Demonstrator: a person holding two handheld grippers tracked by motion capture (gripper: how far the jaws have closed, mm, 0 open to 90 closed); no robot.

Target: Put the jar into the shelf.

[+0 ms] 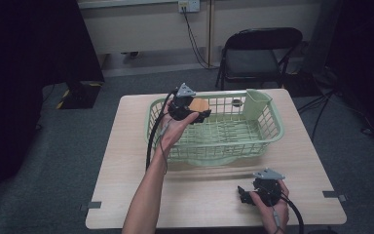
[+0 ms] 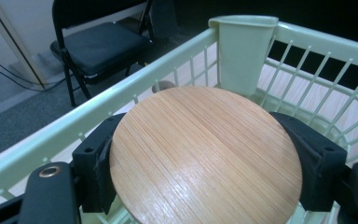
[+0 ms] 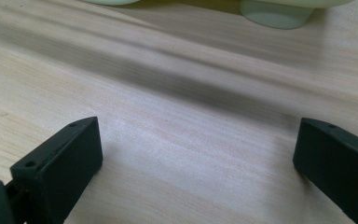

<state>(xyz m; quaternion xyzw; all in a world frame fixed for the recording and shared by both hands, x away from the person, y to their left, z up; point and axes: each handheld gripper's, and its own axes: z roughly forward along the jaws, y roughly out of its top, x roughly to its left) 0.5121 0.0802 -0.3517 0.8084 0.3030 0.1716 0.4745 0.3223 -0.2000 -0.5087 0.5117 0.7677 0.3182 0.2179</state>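
Note:
A round bamboo disc (image 2: 205,154) is clamped by its edges between the jaws of my left gripper (image 2: 205,161). In the high view the left gripper (image 1: 195,111) holds that disc (image 1: 199,105) above the left end of a pale green plastic basket (image 1: 263,141). A green cup-shaped holder (image 2: 243,51) hangs at the basket's far right corner (image 1: 258,102). My right gripper (image 1: 243,194) rests low over the wooden table (image 1: 126,161) near its front right, jaws wide apart with bare tabletop between them (image 3: 198,163).
A black folding chair (image 1: 258,53) stands behind the table. Cables run down from a wall socket (image 1: 189,6). Tape marks sit at the table's front corners (image 1: 93,204). The basket's foot (image 3: 275,16) lies ahead of the right gripper.

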